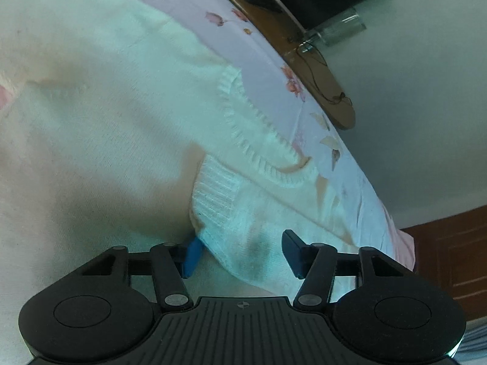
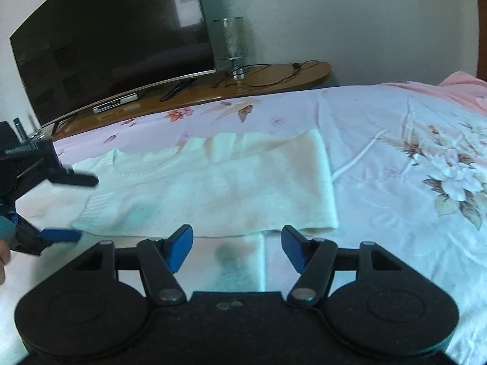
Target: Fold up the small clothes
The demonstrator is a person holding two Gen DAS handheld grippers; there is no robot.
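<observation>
A white knit sweater lies flat on the floral bedsheet, with its ribbed neckline towards the sheet's far edge. One sleeve is folded across the body, and its ribbed cuff sits between the fingers of my left gripper. The blue left pad touches the cuff's edge, but the jaws stand apart and do not pinch it. In the right wrist view the sweater spreads ahead, and my left gripper straddles the cuff at the left. My right gripper hovers open over the sweater's near edge, gripping nothing.
The bedsheet stretches off to the right, with a pink cloth at its far corner. Behind the bed a wooden shelf carries a dark TV, a glass lamp and cables. A wooden door shows at the right.
</observation>
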